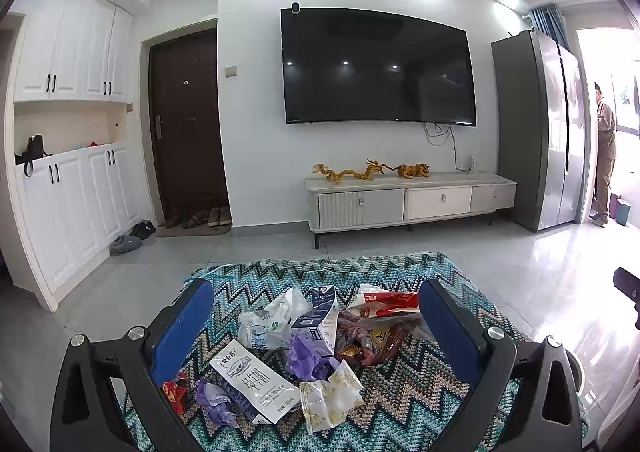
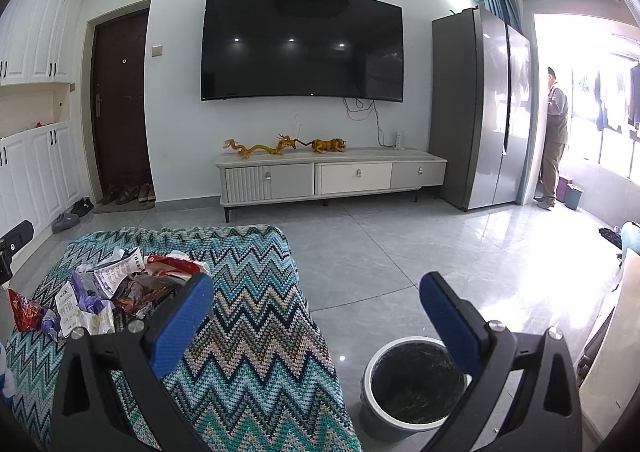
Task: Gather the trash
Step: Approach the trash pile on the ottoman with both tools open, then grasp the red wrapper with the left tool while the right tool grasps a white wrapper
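Observation:
A pile of trash (image 1: pixel 308 348) lies on a zigzag-knit blanket (image 1: pixel 420 392): a white milk carton (image 1: pixel 256 380), a blue carton (image 1: pixel 320 316), purple wrappers (image 1: pixel 306 358), a red snack bag (image 1: pixel 390 302) and clear plastic bags (image 1: pixel 272 320). My left gripper (image 1: pixel 316 336) is open, its blue fingers either side of the pile, empty. My right gripper (image 2: pixel 316 326) is open and empty, over the blanket's right edge (image 2: pixel 256 332). A bin with a dark liner (image 2: pixel 416 384) stands on the floor below the right finger. The pile also shows in the right wrist view (image 2: pixel 112 292).
A TV cabinet (image 1: pixel 408 198) with golden figurines stands against the far wall under a wall TV (image 1: pixel 376 68). A fridge (image 1: pixel 540 132) stands at right, a person (image 2: pixel 556 140) beyond it. Shoes (image 1: pixel 128 240) lie by the door. Grey tiled floor (image 2: pixel 380 244) surrounds the blanket.

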`<act>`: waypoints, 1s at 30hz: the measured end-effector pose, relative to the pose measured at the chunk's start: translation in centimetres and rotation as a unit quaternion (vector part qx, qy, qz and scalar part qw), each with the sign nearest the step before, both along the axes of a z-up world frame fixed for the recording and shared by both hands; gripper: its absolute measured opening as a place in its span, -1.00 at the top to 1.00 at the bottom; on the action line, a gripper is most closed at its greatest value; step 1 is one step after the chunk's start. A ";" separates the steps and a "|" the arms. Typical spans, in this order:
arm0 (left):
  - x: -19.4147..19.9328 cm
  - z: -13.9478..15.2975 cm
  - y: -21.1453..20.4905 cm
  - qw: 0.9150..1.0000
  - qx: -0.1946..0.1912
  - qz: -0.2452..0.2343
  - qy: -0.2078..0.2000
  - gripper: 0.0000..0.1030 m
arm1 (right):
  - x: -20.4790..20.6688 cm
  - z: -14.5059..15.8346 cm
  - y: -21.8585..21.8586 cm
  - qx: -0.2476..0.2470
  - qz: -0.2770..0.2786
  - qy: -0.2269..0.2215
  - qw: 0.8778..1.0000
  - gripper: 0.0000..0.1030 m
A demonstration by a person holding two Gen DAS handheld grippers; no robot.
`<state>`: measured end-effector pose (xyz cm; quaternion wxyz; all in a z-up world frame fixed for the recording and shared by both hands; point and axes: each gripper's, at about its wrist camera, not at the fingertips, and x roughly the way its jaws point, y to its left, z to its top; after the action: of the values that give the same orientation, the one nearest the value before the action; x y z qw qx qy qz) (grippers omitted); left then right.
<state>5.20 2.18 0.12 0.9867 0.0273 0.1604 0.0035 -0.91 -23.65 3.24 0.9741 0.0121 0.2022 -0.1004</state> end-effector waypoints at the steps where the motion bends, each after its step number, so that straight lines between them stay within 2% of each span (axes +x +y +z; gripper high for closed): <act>1: 0.1 0.0 0.2 1.000 0.000 0.002 0.000 -1.00 | 0.1 0.1 0.1 0.000 0.001 -0.002 1.000 -1.00; 7: 0.6 0.4 1.1 1.000 -0.005 0.002 -0.004 -1.00 | 0.8 0.5 0.7 -0.001 0.011 -0.009 1.000 -1.00; 13: 2.3 1.5 5.2 0.999 -0.025 0.022 0.002 -1.00 | 2.1 0.8 2.3 -0.016 0.047 -0.007 0.999 -1.00; 16: 3.5 1.1 8.7 0.998 -0.019 0.059 0.019 -1.00 | 3.4 0.7 3.3 -0.010 0.090 0.017 0.996 -1.00; 20: 4.1 0.1 12.9 0.994 -0.014 0.102 0.043 -1.00 | 6.0 -0.6 5.1 0.012 0.159 0.070 0.985 -1.00; 22: 3.9 -0.3 15.1 0.991 -0.021 0.117 0.053 -1.00 | 7.2 -1.4 6.3 0.026 0.200 0.089 0.975 -1.00; 25: 3.7 -1.0 18.0 0.988 -0.037 0.133 0.073 -0.99 | 9.0 -2.6 8.8 0.052 0.272 0.115 0.954 -1.00; 27: 4.1 -1.9 19.5 0.985 -0.059 0.132 0.097 -0.90 | 10.2 -3.7 10.8 0.066 0.319 0.137 0.935 -0.98; 29: 4.6 -3.2 20.5 0.981 -0.082 0.121 0.125 -0.80 | 11.2 -5.1 12.6 0.078 0.356 0.162 0.917 -0.82; 30: 4.7 -3.8 20.6 0.980 -0.088 0.116 0.136 -0.77 | 12.0 -6.1 13.7 0.083 0.373 0.180 0.906 -0.63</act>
<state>9.88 22.80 -3.70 0.9469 -0.0785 0.2951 0.1003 11.04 -9.92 -2.83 0.8829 -0.0021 0.3717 0.2869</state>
